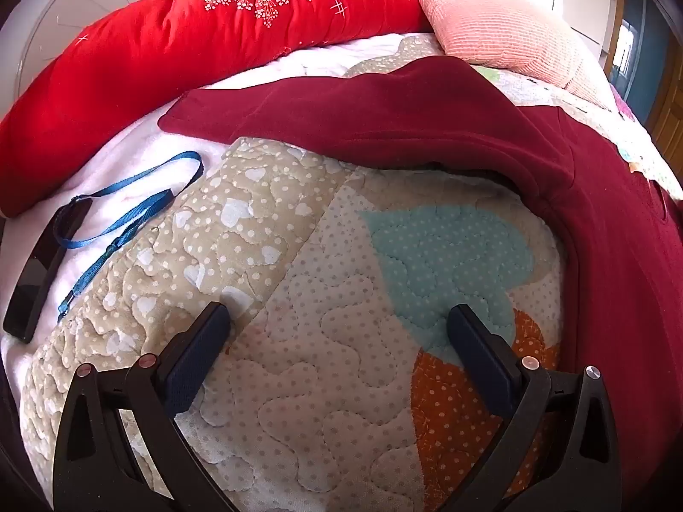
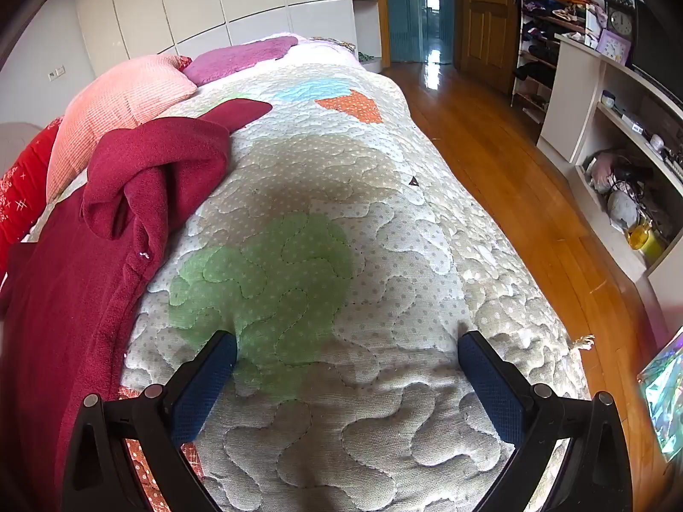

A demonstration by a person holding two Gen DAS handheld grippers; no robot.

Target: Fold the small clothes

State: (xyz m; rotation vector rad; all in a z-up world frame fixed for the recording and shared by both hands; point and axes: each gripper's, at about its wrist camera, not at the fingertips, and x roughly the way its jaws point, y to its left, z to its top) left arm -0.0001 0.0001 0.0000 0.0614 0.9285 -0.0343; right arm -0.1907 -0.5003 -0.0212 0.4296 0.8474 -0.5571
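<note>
A dark red fleece garment (image 1: 427, 119) lies on the quilted bedspread (image 1: 324, 384), one sleeve stretched across the far side and its body running down the right edge. In the right wrist view the garment (image 2: 77, 281) fills the left side, its hood bunched in a heap. My left gripper (image 1: 339, 320) is open and empty above the quilt, short of the garment. My right gripper (image 2: 348, 343) is open and empty over the quilt (image 2: 384, 384), to the right of the garment.
A black phone (image 1: 42, 269) with a blue lanyard (image 1: 128, 213) lies at the left. A red floral duvet (image 1: 205, 30) and a pink pillow (image 1: 503, 30) lie beyond. The wooden floor (image 2: 503, 153), shelves (image 2: 619, 136) and a door (image 2: 486, 13) are to the right of the bed.
</note>
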